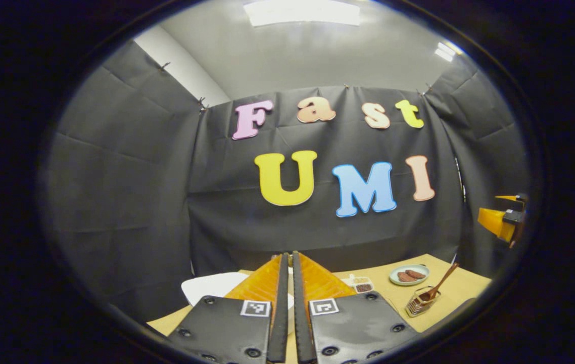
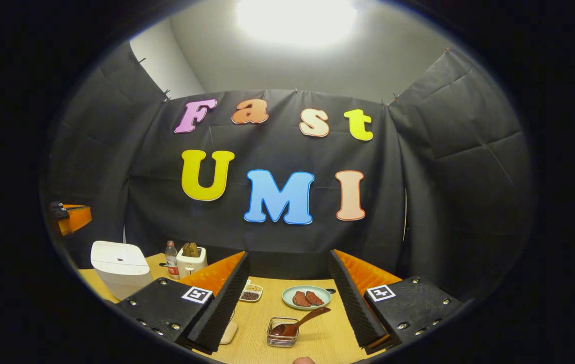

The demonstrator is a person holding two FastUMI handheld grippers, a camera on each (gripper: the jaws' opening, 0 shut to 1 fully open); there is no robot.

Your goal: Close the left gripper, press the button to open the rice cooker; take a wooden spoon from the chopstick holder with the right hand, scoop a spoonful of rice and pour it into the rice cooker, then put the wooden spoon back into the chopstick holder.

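left gripper (image 1: 287,263): fingers pressed together, low centre
right gripper (image 2: 287,275): fingers spread wide
wooden spoon (image 2: 300,322): sat in chopstick holder (image 2: 281,333), bottom centre
rice cooker (image 2: 120,268): lid down, lower left

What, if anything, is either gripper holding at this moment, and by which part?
Nothing is held. The left gripper has its fingers closed together on nothing; the right gripper is open, and the wooden spoon sits in the chopstick holder.

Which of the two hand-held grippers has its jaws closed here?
The left hand-held gripper: its fingers sit nearly together. The right hand-held gripper is spread wide open.
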